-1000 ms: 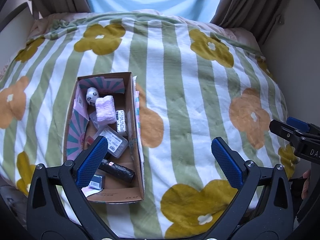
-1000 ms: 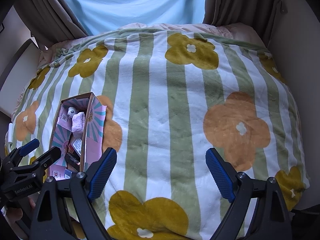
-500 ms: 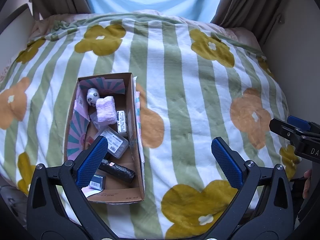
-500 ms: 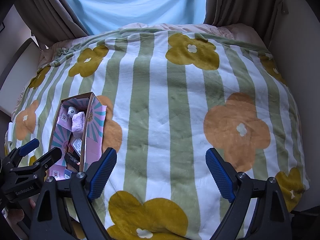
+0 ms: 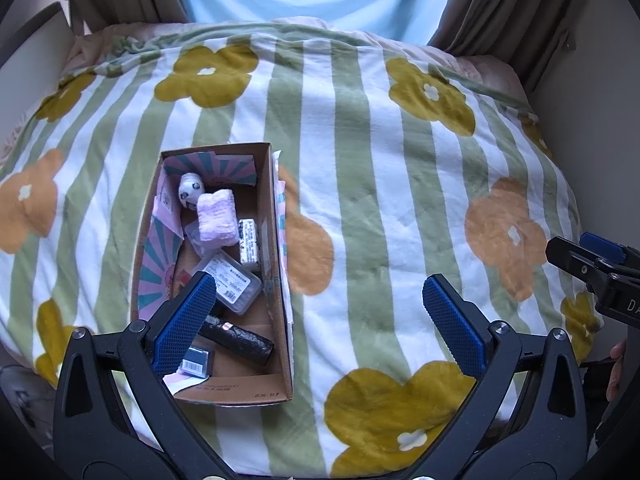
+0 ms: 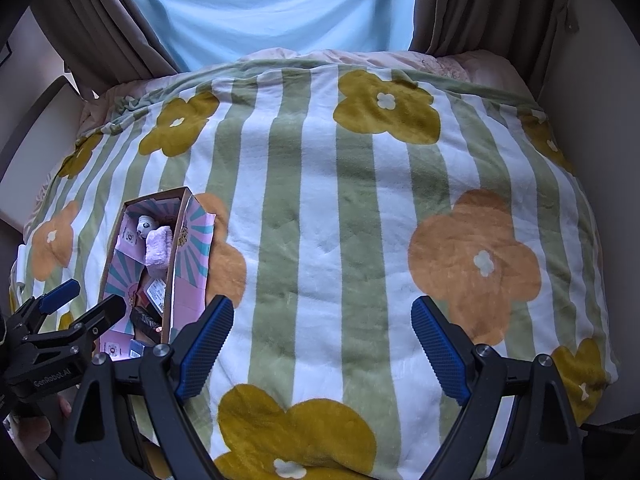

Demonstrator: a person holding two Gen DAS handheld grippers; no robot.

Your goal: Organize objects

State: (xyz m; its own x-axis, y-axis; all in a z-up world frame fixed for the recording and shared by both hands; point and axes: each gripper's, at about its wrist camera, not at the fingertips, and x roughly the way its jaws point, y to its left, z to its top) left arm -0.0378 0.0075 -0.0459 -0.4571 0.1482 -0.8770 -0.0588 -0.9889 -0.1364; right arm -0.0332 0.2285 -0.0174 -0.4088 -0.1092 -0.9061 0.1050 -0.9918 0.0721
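Left gripper's blue finger [image 5: 184, 322] covers part of clear case [image 5: 234, 282] and black roll [image 5: 240, 340] in box [image 5: 276, 280]. Labels there too small to read. Right gripper [image 5: 600, 276] cut off by left view's edge. Box wall hides most contents in right view.

This is a bedroom in a home. A bed fills almost the whole view, covered by a soft blanket [image 6: 320, 216] with green and white stripes and big yellow and orange flowers. At the far end a pinkish quilt [image 6: 460, 62] shows from under it. Behind the bed hang brown curtains [image 6: 452, 4] on both sides of a pale blue sheer curtain [image 6: 272, 4] with daylight behind. Plain light walls [image 6: 592, 128] stand close beside the bed
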